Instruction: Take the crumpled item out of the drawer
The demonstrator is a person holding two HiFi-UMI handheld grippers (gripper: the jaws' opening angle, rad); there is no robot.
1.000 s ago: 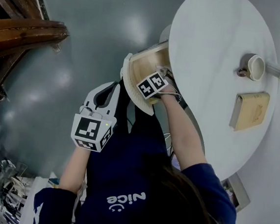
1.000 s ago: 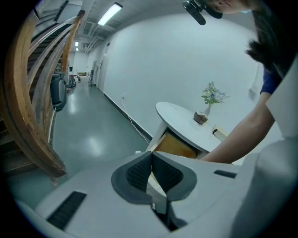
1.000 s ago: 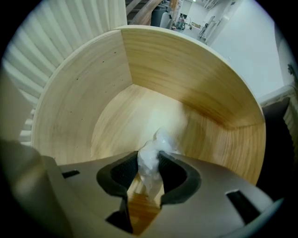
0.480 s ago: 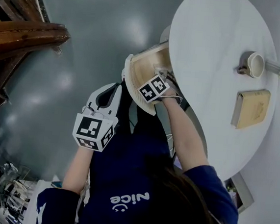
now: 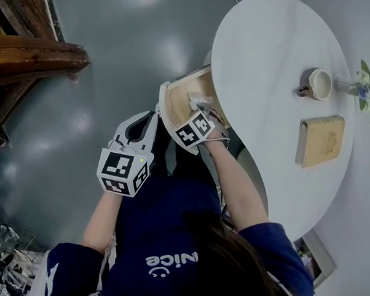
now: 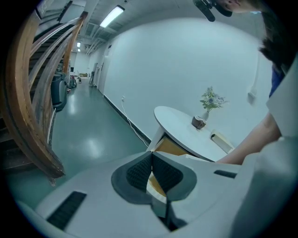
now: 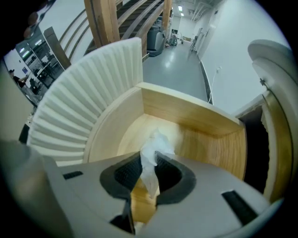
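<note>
The right claw has just clenched on the crumpled white tissue. The tissue is pinched between its pads with its upper part poking out ahead of the tips, and it is still inside the open wooden drawer, whose floor lies just beyond the claw. The left claw is clenched on nothing, well behind and left of the right one. In my judgement the grasp is secured and only the withdrawal clear of the drawer remains.
</note>
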